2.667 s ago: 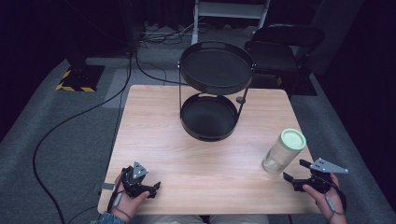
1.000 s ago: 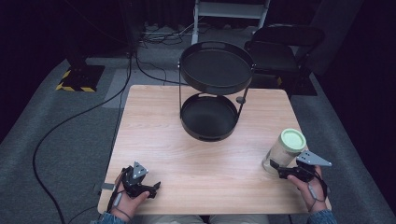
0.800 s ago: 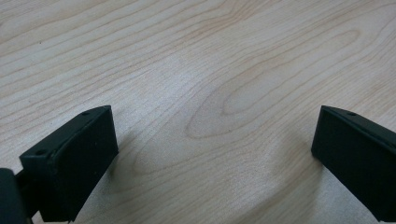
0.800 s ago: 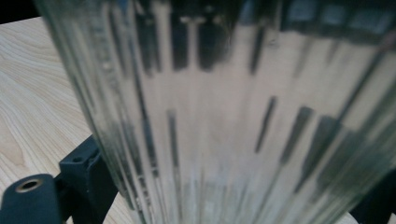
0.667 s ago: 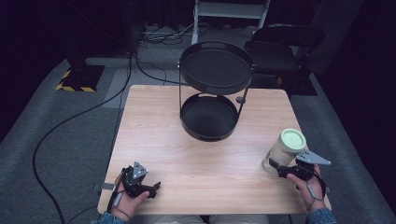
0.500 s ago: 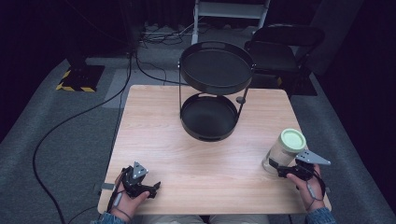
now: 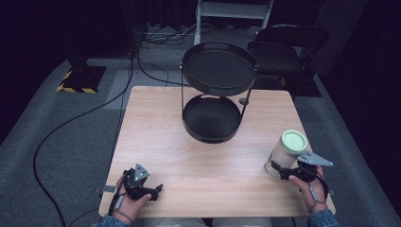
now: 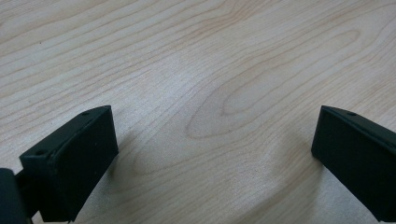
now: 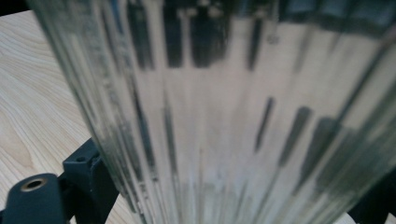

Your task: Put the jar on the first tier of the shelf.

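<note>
Pale wood grain covers the counter (image 7: 156,137) from my vantage point, and I read across it from the left of the high view. At the lower left of the frame my left tool (image 7: 153,190) rests low over the counter near its front edge, held in a hand (image 7: 128,198) whose denim sleeve enters at the bottom edge. In the left gripper view its two black jaws stand wide apart with bare wood between them, so I count that tool (image 8: 210,154) as released and gripping nothing.

Toward the upper middle of the high view stands a black two-tier round metal tray stand (image 7: 218,90), its upper tray above and slightly behind the lower one, both trays bare.

At the lower right of the frame stands a clear ribbed glass jar with a pale green lid (image 7: 286,153), upright on the counter, close to its right edge. My right tool (image 7: 278,171) meets the jar at its base. In the right gripper view the ribbed glass (image 9: 243,116) sits between the jaws, one at each lower corner, against the wall, so I take that tool as grasping the jar.
</note>
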